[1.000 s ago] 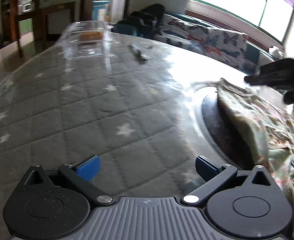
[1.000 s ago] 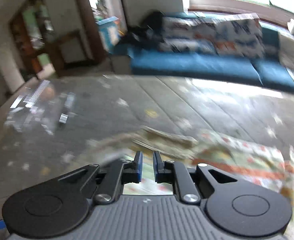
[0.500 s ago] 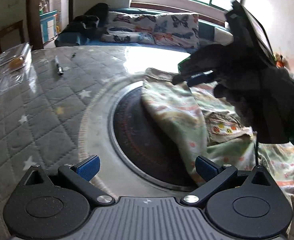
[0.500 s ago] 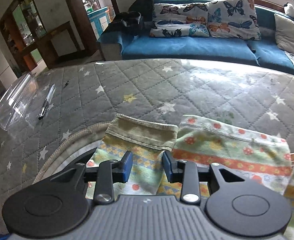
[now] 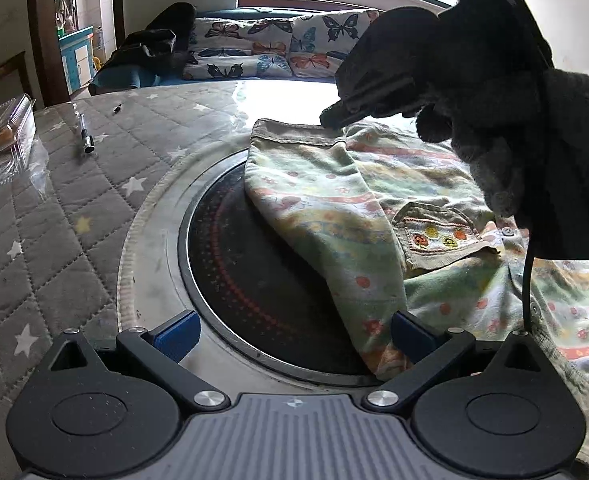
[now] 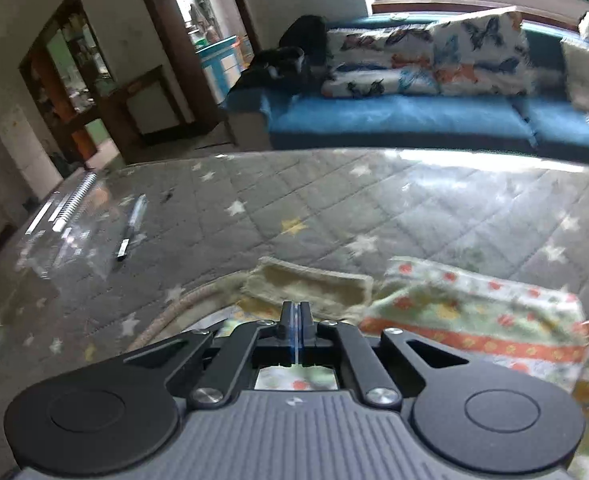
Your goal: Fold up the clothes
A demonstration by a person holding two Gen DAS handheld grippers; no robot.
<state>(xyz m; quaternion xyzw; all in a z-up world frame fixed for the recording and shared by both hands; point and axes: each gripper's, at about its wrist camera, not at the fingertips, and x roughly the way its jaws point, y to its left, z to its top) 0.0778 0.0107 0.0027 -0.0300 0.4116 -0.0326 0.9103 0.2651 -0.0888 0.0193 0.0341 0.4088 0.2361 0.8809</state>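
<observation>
A pale green floral garment (image 5: 334, 208) with an olive cuff and a small pocket lies partly folded on the table, over a round black cooktop (image 5: 254, 280). It also shows in the right wrist view (image 6: 474, 316). My left gripper (image 5: 294, 334) is open and empty, low over the cooktop, its right finger beside the garment's near fold. My right gripper (image 6: 295, 314) is shut with nothing visible between its pads, just above the cuff (image 6: 310, 280). In the left wrist view it (image 5: 330, 118) shows as a dark shape in a gloved hand at the cuff.
The table has a grey quilted star-pattern cover (image 5: 54, 220) under clear film. A pen (image 5: 85, 136) and a clear plastic box (image 5: 2, 140) lie at the left. A blue sofa with butterfly cushions (image 6: 414, 80) stands behind the table.
My right gripper's fingers closed fully over the cuff and the view tilted up. My left gripper swung right from bare table to face the cooktop and garment, staying open.
</observation>
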